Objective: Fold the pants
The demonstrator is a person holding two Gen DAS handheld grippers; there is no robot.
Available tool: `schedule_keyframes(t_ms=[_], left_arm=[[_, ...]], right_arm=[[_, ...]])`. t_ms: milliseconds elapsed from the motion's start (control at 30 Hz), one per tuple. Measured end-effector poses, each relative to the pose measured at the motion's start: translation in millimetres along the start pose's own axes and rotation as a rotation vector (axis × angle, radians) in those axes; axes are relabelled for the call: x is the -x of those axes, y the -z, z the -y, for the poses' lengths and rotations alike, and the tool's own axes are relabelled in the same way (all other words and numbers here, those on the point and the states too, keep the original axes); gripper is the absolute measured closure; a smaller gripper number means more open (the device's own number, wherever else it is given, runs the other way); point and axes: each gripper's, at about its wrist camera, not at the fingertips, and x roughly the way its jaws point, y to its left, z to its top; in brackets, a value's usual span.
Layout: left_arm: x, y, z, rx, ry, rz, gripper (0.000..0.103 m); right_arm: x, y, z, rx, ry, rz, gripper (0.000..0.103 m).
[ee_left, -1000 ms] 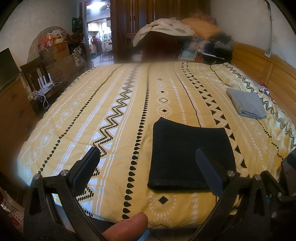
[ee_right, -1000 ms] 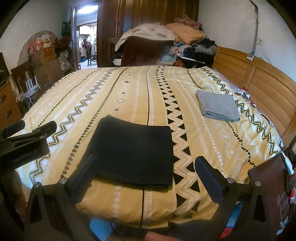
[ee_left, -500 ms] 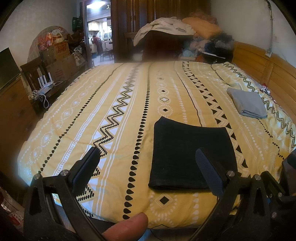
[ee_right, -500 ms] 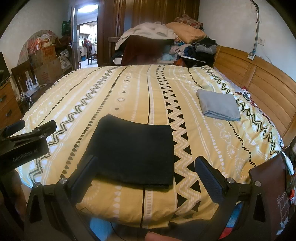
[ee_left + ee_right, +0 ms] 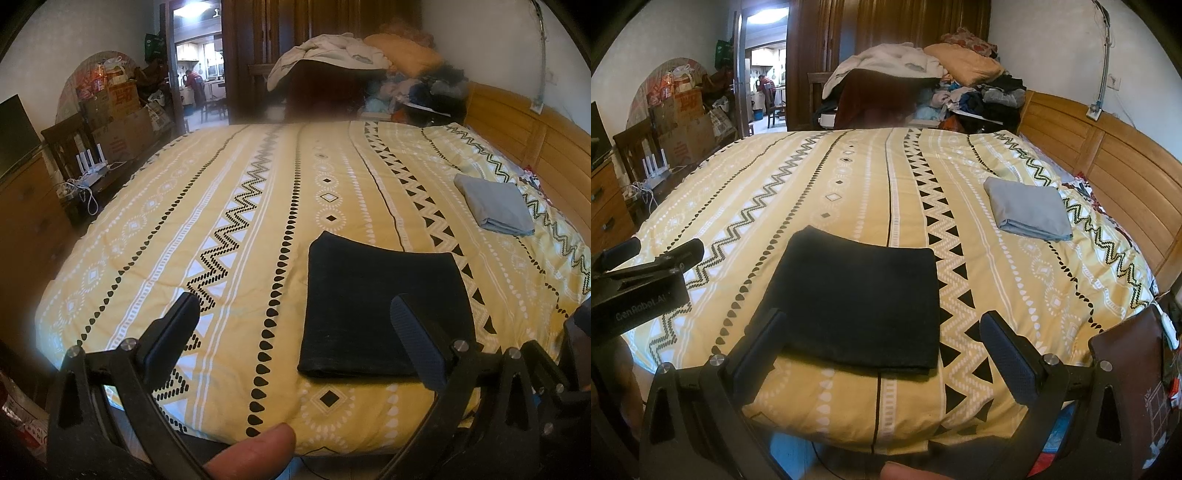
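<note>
Lying unmoved, folded black pants (image 5: 384,310) on bedspread (image 5: 240,229), both grippers still spread apart, empty.

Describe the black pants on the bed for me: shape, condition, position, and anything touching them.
The black pants are folded into a flat, roughly square bundle of dark, soft-looking fabric with neat edges. They lie on the yellow patterned bedspread near its front edge, well apart from the folded grey cloth. Only the bedspread touches them; the left gripper and right gripper are both open and hold nothing.
</note>
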Motion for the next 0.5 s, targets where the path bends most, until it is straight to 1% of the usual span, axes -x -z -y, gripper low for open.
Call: schedule_keyframes(t_ms=[500], left_arm=[[-0.1, 2.7, 0.6, 0.0, -0.004, -0.005, 0.0]], right_arm=[[-3.3, -0.3, 0.5, 0.006, -0.005, -0.006, 0.0]])
